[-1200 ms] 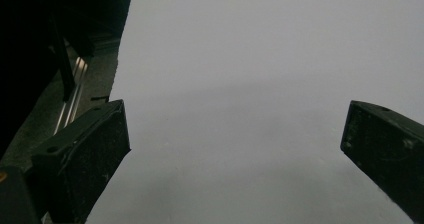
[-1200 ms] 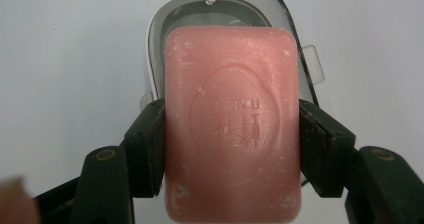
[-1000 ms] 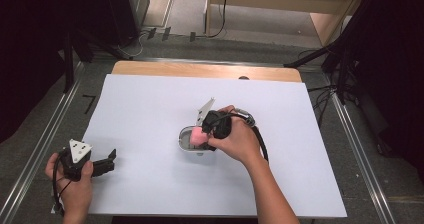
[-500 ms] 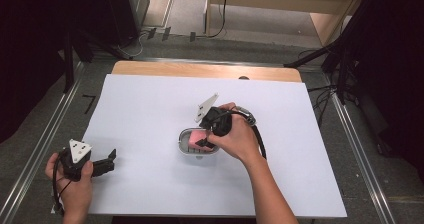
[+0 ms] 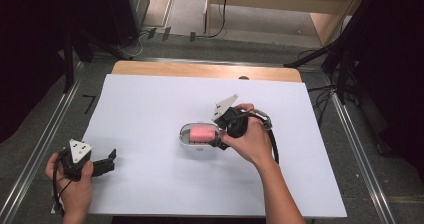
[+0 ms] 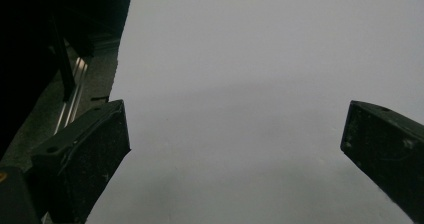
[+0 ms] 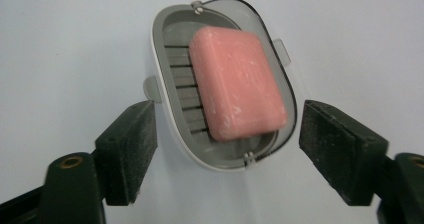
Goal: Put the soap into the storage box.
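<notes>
A pink bar of soap (image 5: pixel 202 132) (image 7: pixel 237 84) lies tilted in an oval grey soap dish (image 5: pixel 185 140) (image 7: pixel 165 44) near the middle of the white table cover. My right gripper (image 5: pixel 219 138) (image 7: pixel 227 118) hovers at the dish's right end. Its jaws have just been opening and now stand open on either side of the dish's near end, touching neither dish nor soap. At the front left corner my left gripper (image 5: pixel 109 162) (image 6: pixel 235 134) rests low over the bare cover, held in a hand, its jaws wide open with nothing between them.
The white cover (image 5: pixel 150 104) spans the table, with a wooden strip (image 5: pixel 200 70) showing along the far edge. Metal rails (image 5: pixel 45 149) run along the left side and dark curtains stand at both sides. Cables lie on the floor beyond the table.
My right gripper has opened and drawn back to the right, leaving the soap lying uncovered in the dish. The left gripper has kept still.
</notes>
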